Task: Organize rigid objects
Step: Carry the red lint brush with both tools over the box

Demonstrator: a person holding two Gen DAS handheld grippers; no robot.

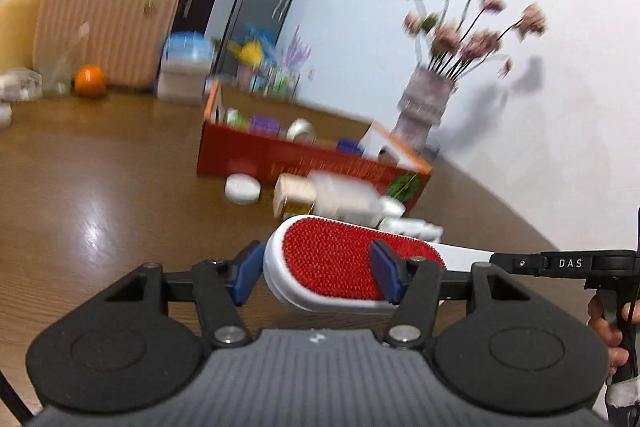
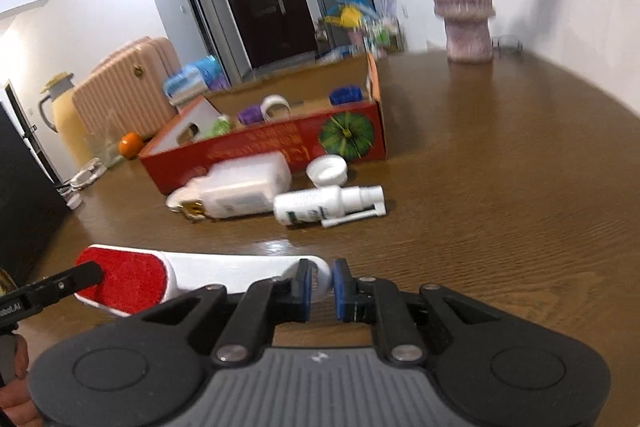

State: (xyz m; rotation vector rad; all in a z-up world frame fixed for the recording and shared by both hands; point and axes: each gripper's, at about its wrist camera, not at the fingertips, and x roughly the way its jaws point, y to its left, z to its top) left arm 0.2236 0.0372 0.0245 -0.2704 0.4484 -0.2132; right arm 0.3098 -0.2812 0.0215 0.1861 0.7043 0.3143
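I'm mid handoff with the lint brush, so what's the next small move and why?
Probably open the right gripper: the left gripper already clamps the lint brush by its red head, and the red box lies ahead for one hand to carry it in.

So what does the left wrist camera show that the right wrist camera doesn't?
Only the left wrist view shows the flower heads nearly whole and the left gripper around the lint brush's red head. Only the right wrist view shows the spray bottle clearly and the right gripper on the brush handle. Both show the brush, red box, orange and vase.
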